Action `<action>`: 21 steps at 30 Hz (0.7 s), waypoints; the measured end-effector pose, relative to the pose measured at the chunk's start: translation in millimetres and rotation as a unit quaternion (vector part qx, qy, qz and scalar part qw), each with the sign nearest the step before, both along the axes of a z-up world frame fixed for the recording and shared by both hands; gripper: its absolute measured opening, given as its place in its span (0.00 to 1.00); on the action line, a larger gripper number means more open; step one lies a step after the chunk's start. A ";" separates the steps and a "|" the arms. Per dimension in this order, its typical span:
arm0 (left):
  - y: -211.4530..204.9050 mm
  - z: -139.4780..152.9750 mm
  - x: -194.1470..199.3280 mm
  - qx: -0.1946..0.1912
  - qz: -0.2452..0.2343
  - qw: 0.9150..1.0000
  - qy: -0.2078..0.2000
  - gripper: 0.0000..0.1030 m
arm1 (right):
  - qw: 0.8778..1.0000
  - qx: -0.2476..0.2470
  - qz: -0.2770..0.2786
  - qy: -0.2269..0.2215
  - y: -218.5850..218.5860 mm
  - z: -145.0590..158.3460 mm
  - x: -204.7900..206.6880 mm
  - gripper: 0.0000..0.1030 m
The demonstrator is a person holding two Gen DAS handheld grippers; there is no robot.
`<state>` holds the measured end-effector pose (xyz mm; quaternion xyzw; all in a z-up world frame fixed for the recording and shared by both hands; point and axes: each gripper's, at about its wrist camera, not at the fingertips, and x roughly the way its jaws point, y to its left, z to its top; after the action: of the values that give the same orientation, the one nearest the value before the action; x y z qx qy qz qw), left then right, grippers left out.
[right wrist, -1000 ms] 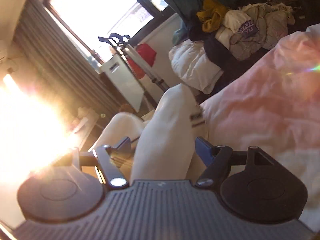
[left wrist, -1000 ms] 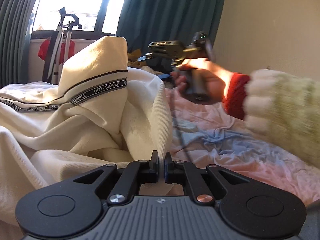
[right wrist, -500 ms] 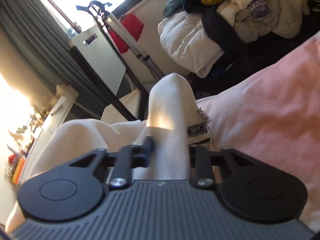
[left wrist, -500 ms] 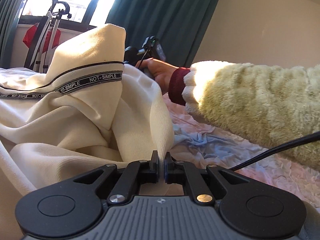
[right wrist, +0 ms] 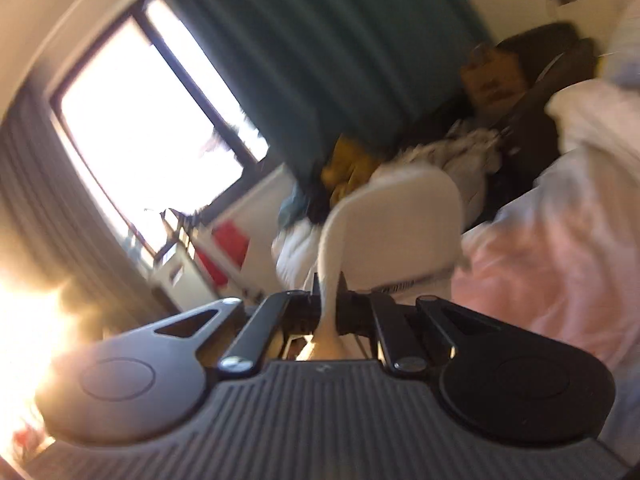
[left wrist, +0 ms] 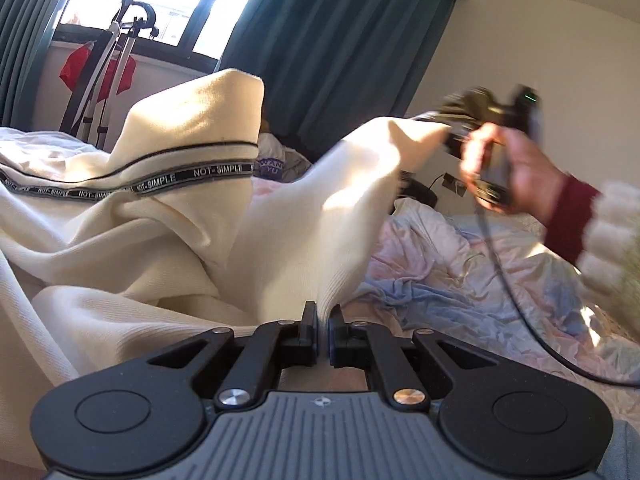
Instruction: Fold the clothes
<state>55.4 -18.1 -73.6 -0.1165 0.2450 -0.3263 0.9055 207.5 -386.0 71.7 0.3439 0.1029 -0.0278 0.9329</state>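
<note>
The cream garment [left wrist: 168, 216] lies heaped on the bed [left wrist: 500, 280], toward its window side, its "NOT-SIMPLE" tape running across the raised part. The left gripper [left wrist: 323, 322] has its jaws nipped tight on one fold of the cloth; the right gripper [right wrist: 331, 294] likewise pinches a thin ridge of the same fabric, and in the left wrist view it holds that corner lifted above the bed's middle, with the person's hand [left wrist: 516, 172] around its handle.

To do this step well, I judge both pinches should hold while the two held points are drawn apart, so the edge between them goes taut and the bulk shakes flat before any fold is laid.

In the way: the black cable [left wrist: 504, 276] trailing over the rumpled pink sheet, which could snag the hem. A pile of other clothes [right wrist: 440, 160] sits past the bed's far edge, a folded stand [left wrist: 108, 76] under the window, dark green curtains [left wrist: 328, 48] behind
</note>
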 end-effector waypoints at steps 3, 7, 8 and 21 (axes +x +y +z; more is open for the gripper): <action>-3.9 -1.3 -2.1 0.017 0.002 1.000 0.007 0.05 | 0.997 0.015 -0.070 -0.002 -33.3 -20.8 -65.0 0.06; -15.1 -5.9 -7.7 0.054 0.005 0.999 0.008 0.06 | 0.987 0.080 -0.125 0.062 -69.0 -83.8 -122.6 0.06; -12.8 -7.0 -7.9 0.055 0.007 0.998 0.013 0.06 | 0.983 0.099 -0.133 0.080 -75.4 -102.6 -132.8 0.06; 34.7 9.3 -18.3 -0.047 0.057 0.988 0.135 0.52 | 0.936 0.216 -0.224 0.167 -54.3 -177.3 -168.5 0.06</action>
<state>37.1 16.6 -64.4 -0.2153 0.3421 -0.2664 0.8750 38.9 -440.3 -105.6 0.5420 0.1811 -0.2700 0.7750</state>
